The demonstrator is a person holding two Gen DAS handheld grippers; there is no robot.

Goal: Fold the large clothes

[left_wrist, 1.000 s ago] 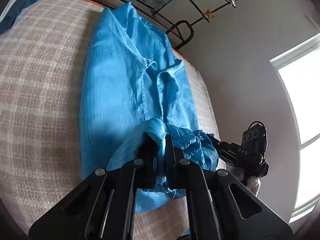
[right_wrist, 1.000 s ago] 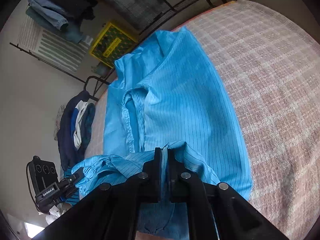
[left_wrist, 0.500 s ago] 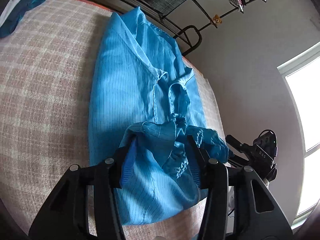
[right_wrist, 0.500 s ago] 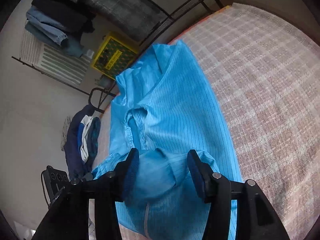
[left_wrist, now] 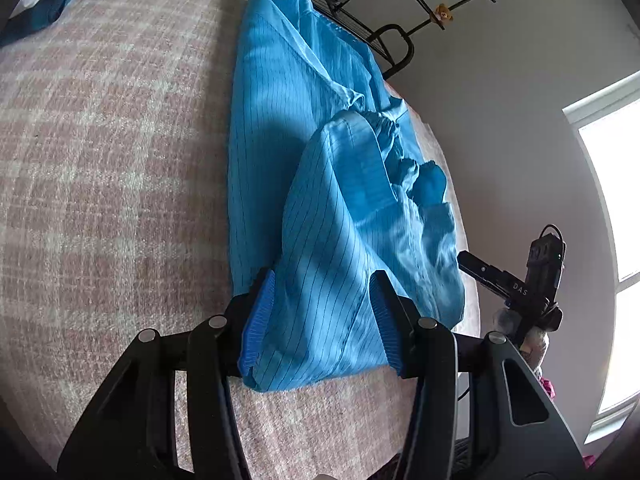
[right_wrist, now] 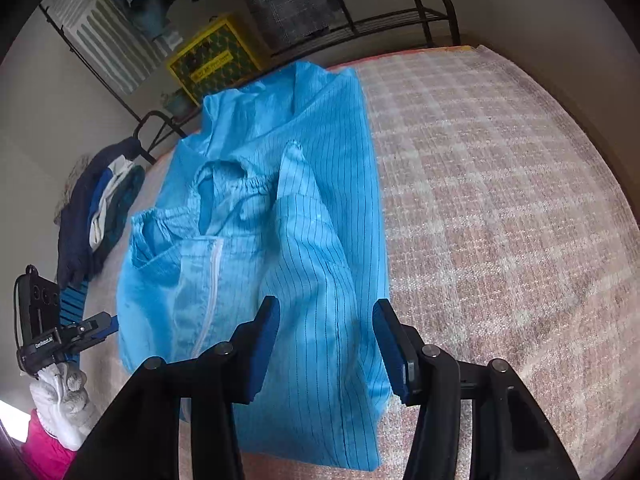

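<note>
Bright blue pinstriped garment [left_wrist: 320, 208], thin woven cloth, lies lengthwise on a bed covered by a pink-and-white checked blanket [left_wrist: 112, 168]. In the left wrist view we see its long sides already turned in to form a narrow band, and the near end laid back over the middle as a loose, puffed flap. The left gripper [left_wrist: 322, 320] stands apart, its blue ribbed pads either side of that flap without pressing it. We judge the fold about midway: the flap needs flattening and at least one more fold along the length appears to remain.

In the right wrist view we see the same garment, with a white zip and gathered elastic cuffs lying on top, and its collar end toward the black metal rack [right_wrist: 360, 24] beyond the bed. The right gripper [right_wrist: 324, 344] is closing slightly yet remains apart, cloth lying between the pads unclamped. The left gripper, held by a white-gloved hand [right_wrist: 60, 396], appears at the left edge.
</note>
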